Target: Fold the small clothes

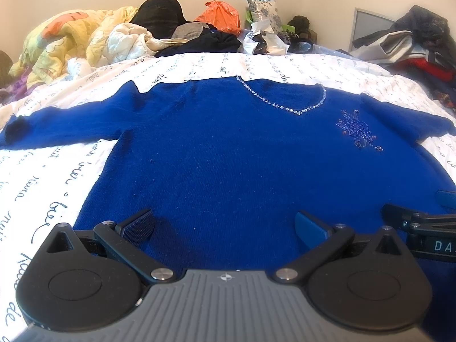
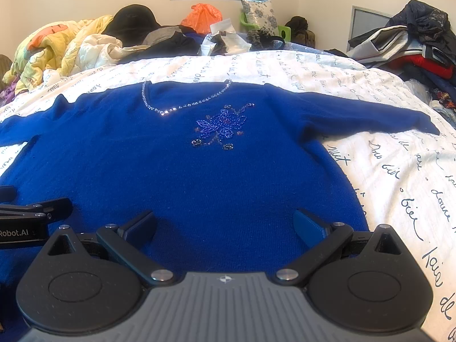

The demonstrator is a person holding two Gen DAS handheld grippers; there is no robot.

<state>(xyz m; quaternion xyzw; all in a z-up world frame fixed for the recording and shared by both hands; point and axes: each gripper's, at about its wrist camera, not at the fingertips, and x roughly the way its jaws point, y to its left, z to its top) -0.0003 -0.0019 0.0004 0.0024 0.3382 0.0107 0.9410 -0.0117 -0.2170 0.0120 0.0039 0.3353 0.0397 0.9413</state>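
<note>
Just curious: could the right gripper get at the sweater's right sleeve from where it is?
Probably yes. The right gripper is open over the sweater hem, and the sleeve lies flat on the bedspread with nothing on it.

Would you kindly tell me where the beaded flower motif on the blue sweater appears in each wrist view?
Left wrist view: the beaded flower motif sits right of centre, right of the neckline.
Right wrist view: the motif sits near centre, just below the neckline.
Shared landmark: the orange bag behind the bed.
</note>
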